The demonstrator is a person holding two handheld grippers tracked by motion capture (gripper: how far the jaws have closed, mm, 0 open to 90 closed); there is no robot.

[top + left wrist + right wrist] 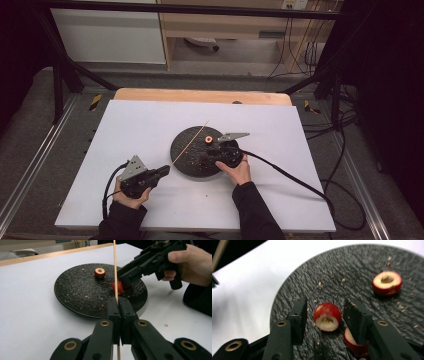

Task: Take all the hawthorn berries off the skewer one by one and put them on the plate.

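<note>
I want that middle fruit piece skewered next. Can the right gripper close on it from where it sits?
Probably yes. The right gripper already straddles the fruit piece on the plate, jaws open with gaps either side. Another slice lies under the right-hand jaw and might get nudged.

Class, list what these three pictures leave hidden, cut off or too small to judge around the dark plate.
- Third fruit piece, right gripper view: partly behind a jaw, cut by the bottom edge.
- Skewer, left gripper view: tip cut by the top edge.
- Fruit under the right gripper, high view: too small to count.
</note>
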